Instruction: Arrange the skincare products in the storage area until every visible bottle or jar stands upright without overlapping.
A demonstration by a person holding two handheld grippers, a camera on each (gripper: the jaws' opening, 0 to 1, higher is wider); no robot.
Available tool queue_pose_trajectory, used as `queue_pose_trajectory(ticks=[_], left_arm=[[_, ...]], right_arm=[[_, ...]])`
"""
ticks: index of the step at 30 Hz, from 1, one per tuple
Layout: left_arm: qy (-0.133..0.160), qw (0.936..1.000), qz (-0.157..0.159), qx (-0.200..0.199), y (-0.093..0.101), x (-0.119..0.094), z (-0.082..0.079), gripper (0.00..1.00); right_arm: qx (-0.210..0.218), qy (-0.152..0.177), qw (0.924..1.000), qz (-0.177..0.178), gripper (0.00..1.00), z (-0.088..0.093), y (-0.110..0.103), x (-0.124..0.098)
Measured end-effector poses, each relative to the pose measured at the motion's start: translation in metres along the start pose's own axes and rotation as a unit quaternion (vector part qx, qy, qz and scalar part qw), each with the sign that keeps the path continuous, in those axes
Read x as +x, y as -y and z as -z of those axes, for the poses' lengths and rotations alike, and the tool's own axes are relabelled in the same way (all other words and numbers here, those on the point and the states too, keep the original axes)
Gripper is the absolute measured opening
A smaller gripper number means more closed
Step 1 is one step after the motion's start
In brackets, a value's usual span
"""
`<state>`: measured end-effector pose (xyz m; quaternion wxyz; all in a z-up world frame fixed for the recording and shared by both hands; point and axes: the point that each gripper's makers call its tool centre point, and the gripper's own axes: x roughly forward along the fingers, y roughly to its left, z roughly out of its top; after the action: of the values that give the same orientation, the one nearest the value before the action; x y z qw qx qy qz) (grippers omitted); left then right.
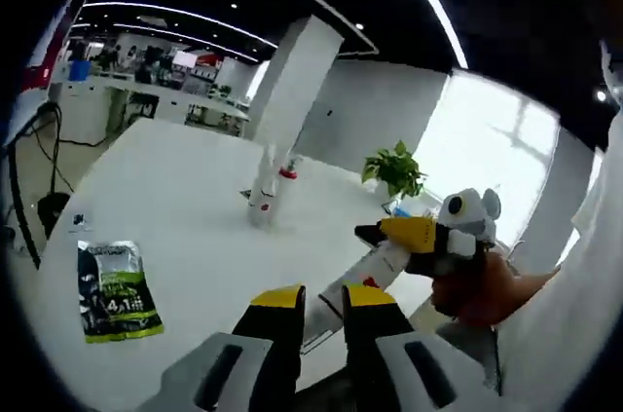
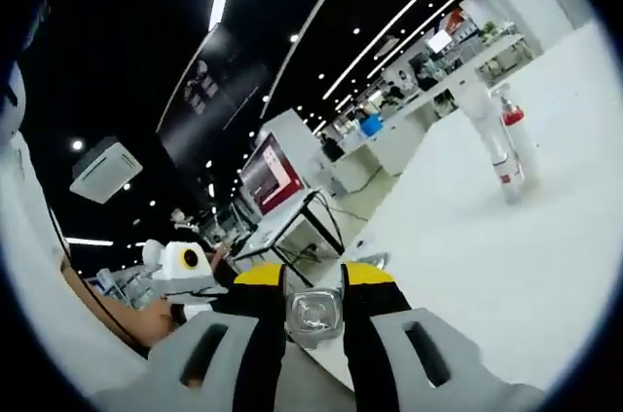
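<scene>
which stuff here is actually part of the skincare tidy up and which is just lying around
Part of the job:
- white tube, held in the right claw, its end between the left claw jaws
- two upright bottles on the white table, one with a red collar

Just lying about:
- green and black pouch, flat on the table
- potted plant at the far edge

1. A green and black sachet [image 1: 117, 292] lies flat near the left edge of the white table [image 1: 185, 207]
2. A potted green plant [image 1: 395, 170] stands at the table's far right
3. A white pillar [image 1: 292, 81] rises beyond the table
4. A red screen [image 2: 274, 170] stands past the table edge
</scene>
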<state>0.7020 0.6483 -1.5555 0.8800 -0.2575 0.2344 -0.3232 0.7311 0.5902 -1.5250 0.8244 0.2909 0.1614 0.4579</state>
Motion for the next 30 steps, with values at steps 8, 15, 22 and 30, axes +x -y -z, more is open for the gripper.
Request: queue_pose_trajectory(ticks=[8, 15, 22, 30], left_arm=[[0.022, 0.9965, 0.034, -0.073, 0.010, 0.009, -0.001, 0.19], [0.031, 0.9955, 0.044, -0.079, 0.015, 0.007, -0.004, 0.20], [0.007, 0.9747, 0.064, -0.214, 0.027, 0.020, 0.012, 0.19], [-0.026, 0.9467, 0.115, -0.300, 0.054, 0.046, 0.031, 0.32]], right_arm=[[0.037, 0.021, 0.9991, -0.008, 0.18, -0.007, 0.003, -0.004], [0.064, 0.041, 0.9971, 0.005, 0.18, -0.013, 0.015, -0.008], [0.134, 0.090, 0.9864, 0.030, 0.18, -0.029, 0.037, -0.018], [0.170, 0.112, 0.9789, 0.022, 0.18, -0.039, 0.037, -0.022]])
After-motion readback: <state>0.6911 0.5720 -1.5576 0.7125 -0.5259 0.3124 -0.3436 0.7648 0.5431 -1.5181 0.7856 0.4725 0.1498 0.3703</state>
